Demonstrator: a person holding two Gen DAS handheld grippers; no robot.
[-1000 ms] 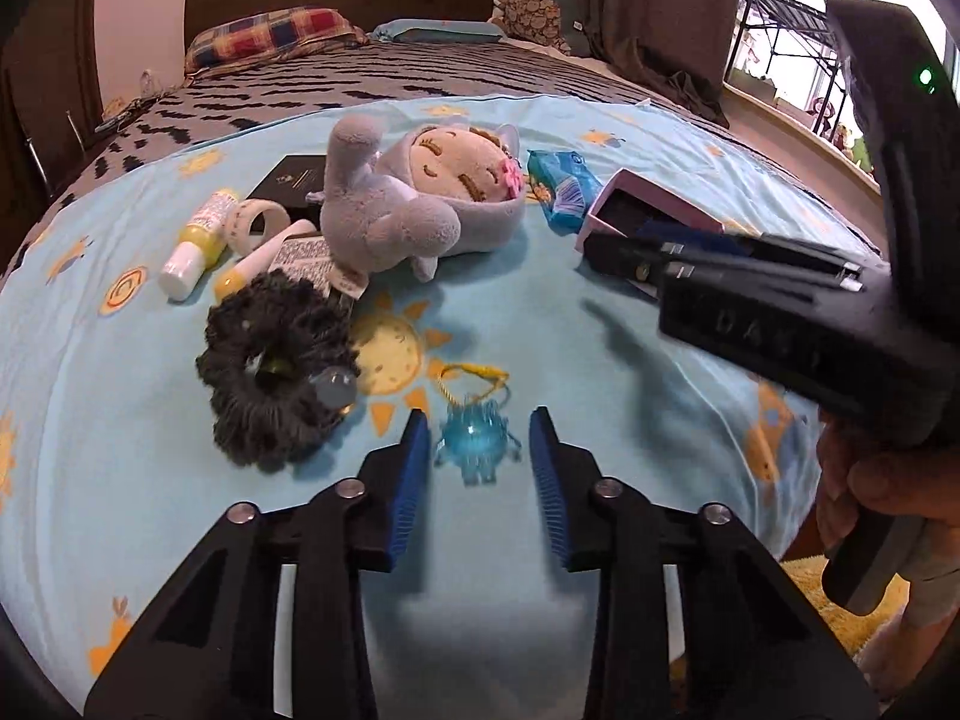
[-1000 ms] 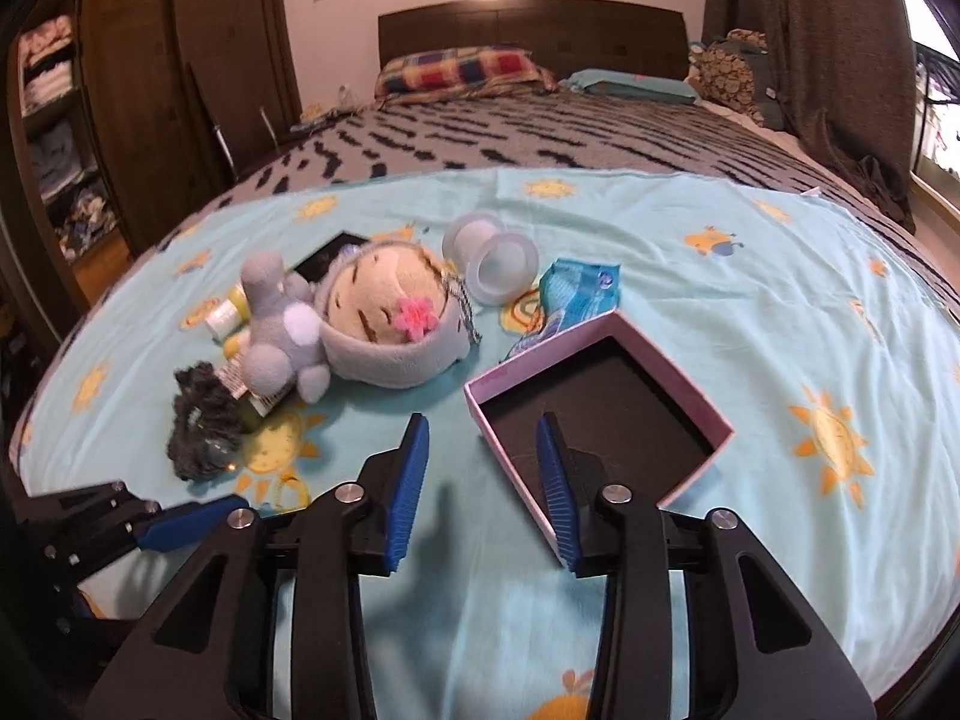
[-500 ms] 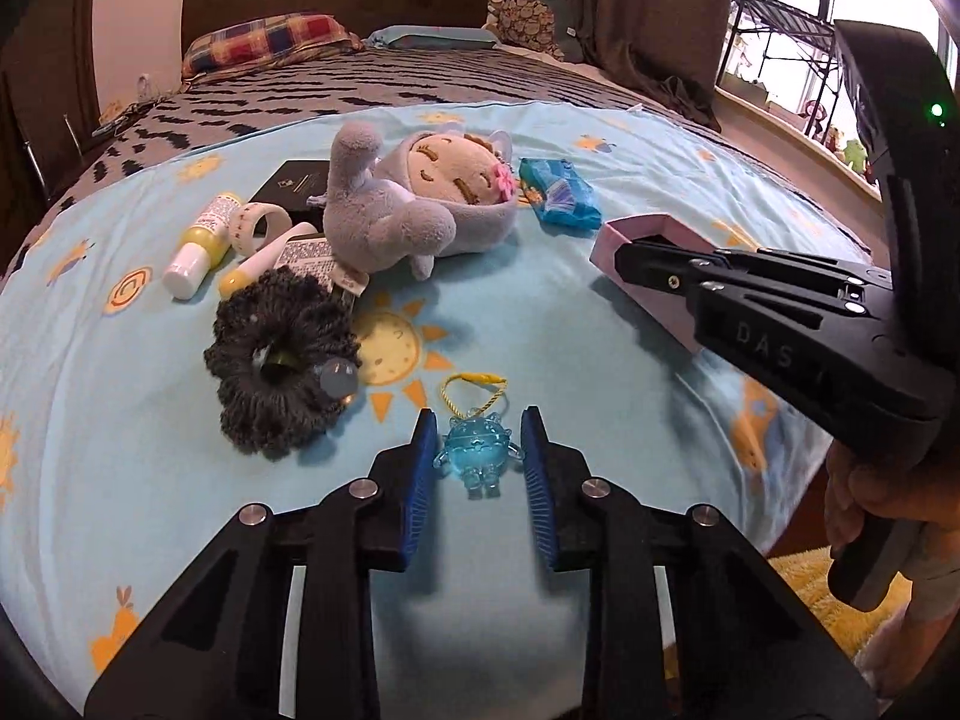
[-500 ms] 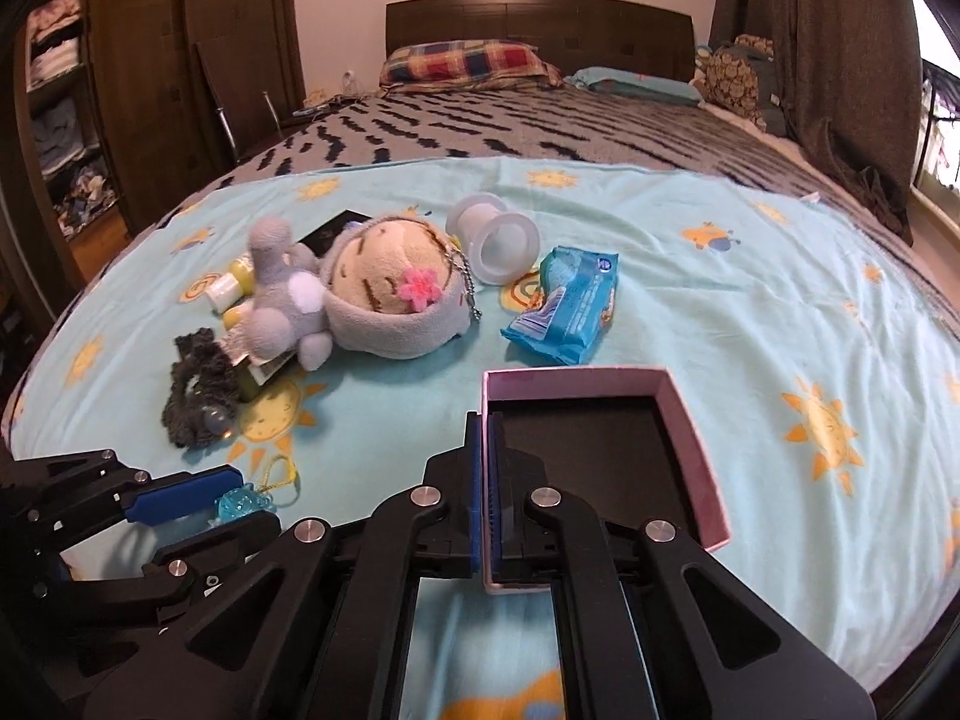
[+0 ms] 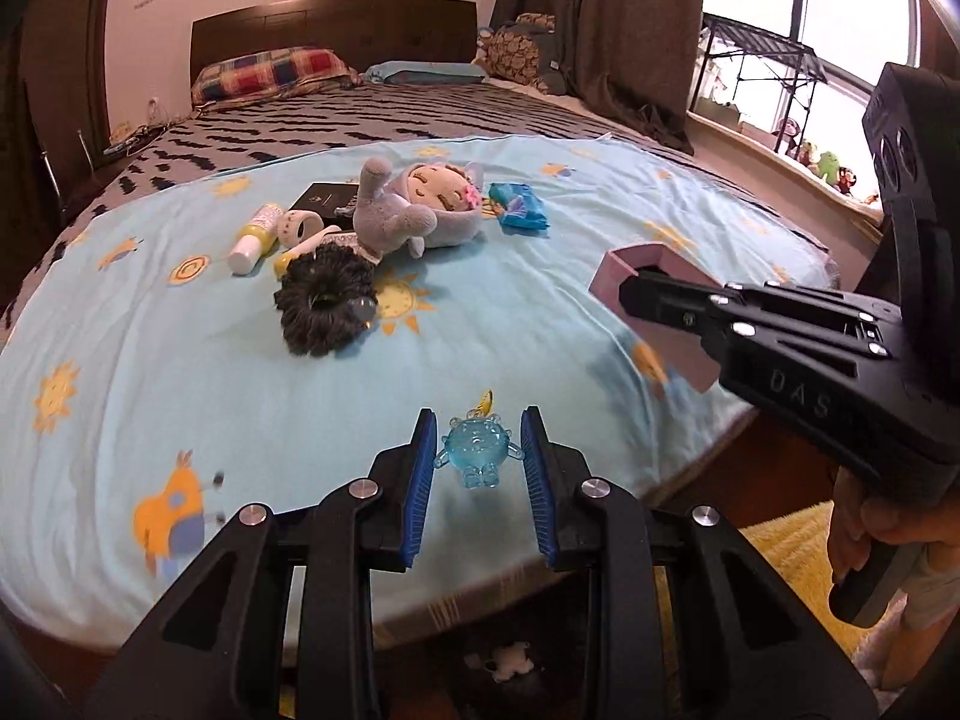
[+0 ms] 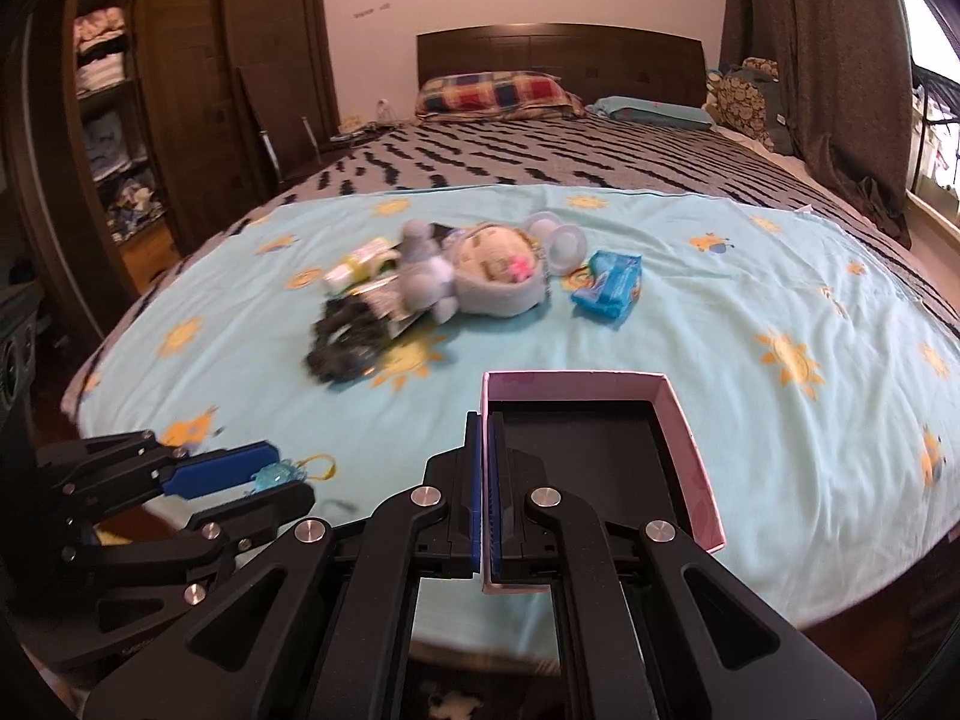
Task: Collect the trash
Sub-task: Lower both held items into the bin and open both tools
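Note:
A clear blue charm with a yellow loop hangs between the blue pads of my left gripper, which is shut on it just above the bed's near edge. In the right wrist view the same charm shows inside the left gripper at lower left. My right gripper is shut on the left wall of a pink open box with a dark inside. From the left wrist view the box is seen lifted off the sheet at the right.
On the light blue sheet lie a grey plush doll, a black scrunchie, a blue wipes pack, a yellow bottle, a tape roll and a clear cup. A hand holds the right gripper's handle above a yellow rug.
The left gripper closed on the charm and the right gripper closed on the box wall. Both then drew back toward the bed's near edge and rose, carrying charm and box.

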